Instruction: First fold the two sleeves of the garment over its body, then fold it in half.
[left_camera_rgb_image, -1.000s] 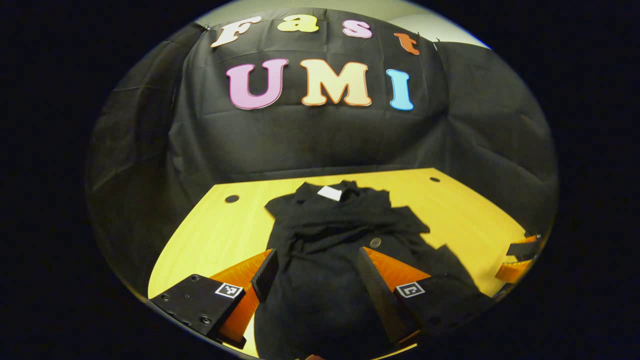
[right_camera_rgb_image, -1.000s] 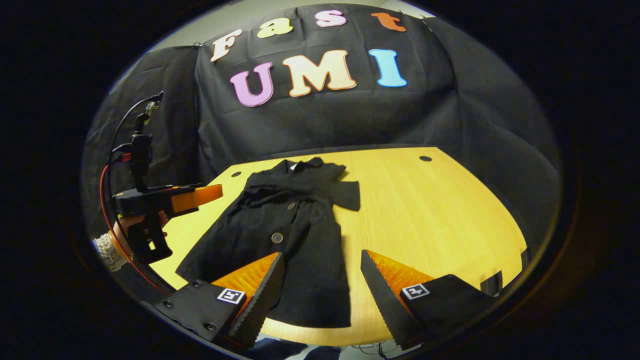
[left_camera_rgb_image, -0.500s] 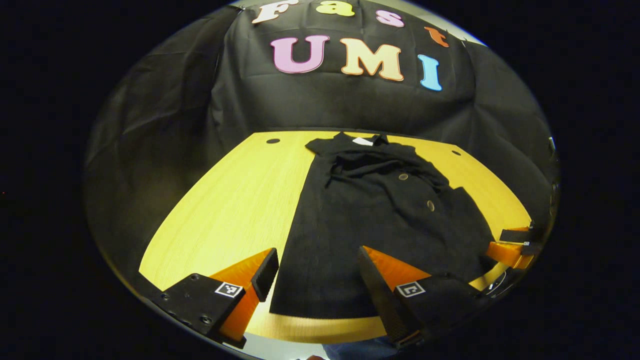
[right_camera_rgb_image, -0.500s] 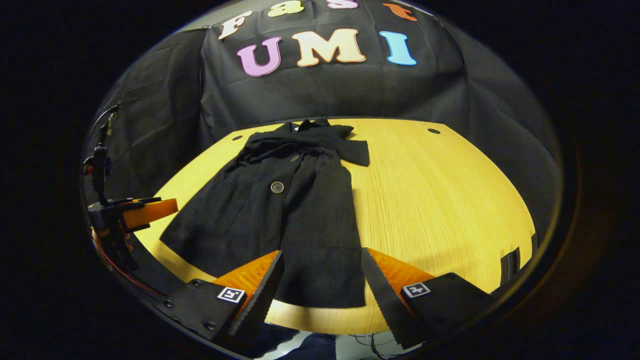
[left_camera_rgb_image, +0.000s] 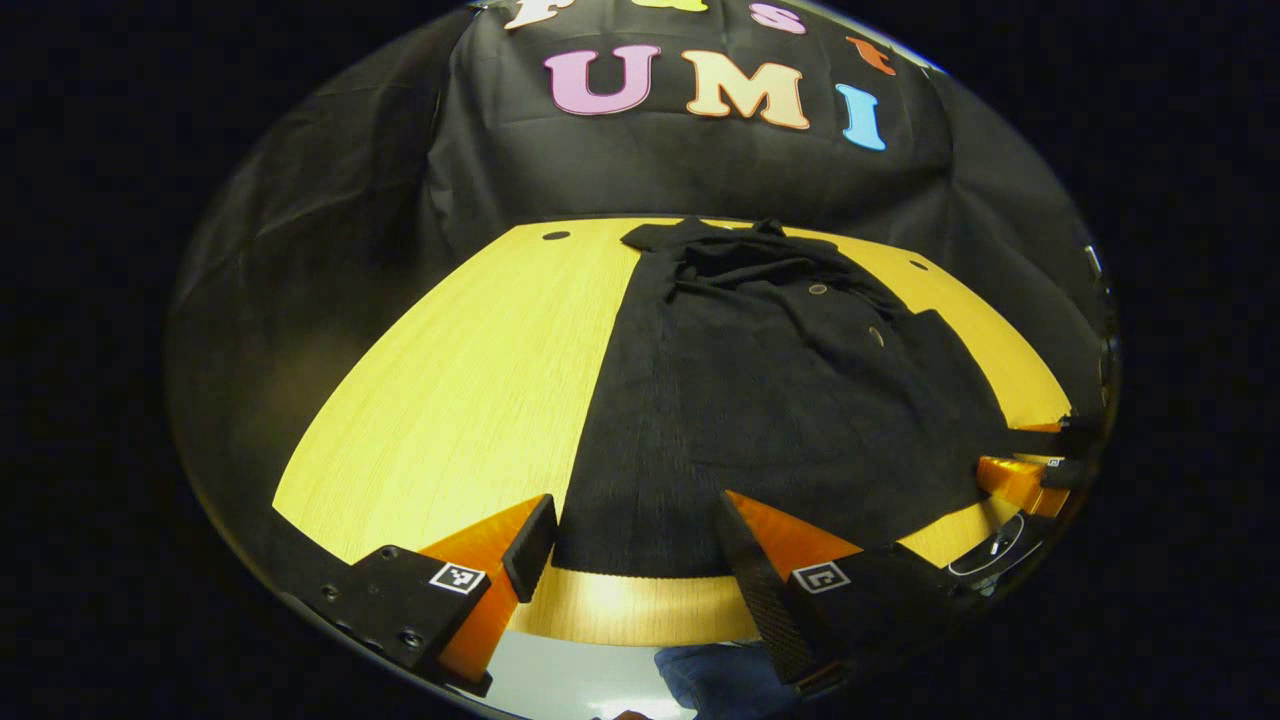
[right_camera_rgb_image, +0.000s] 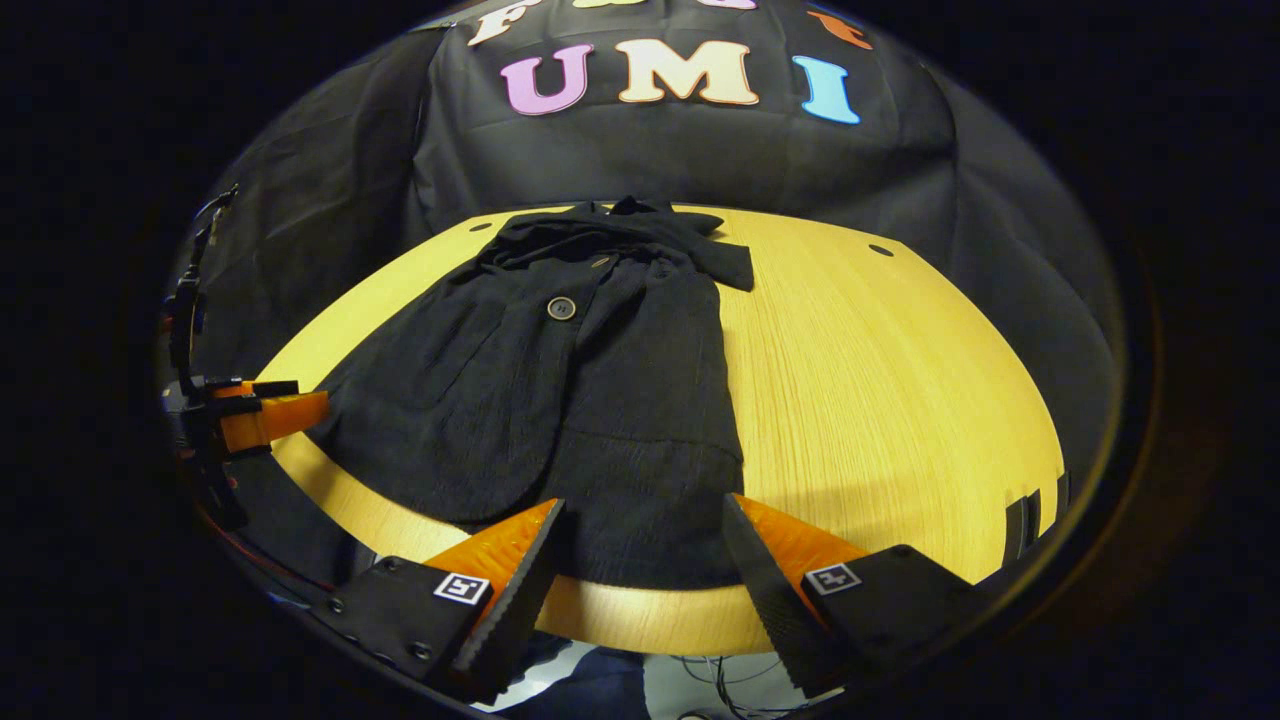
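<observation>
Both your grippers, left (left_camera_rgb_image: 632, 545) and right (right_camera_rgb_image: 640, 545), hover with jaws apart at the near hem of the garment (right_camera_rgb_image: 590, 380), sleeves folded across its body.

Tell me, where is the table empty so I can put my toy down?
Bare table lies to the right of the black garment, and more to its left. The middle is crowded by the garment, and both grippers hang open at the near edge.
</observation>
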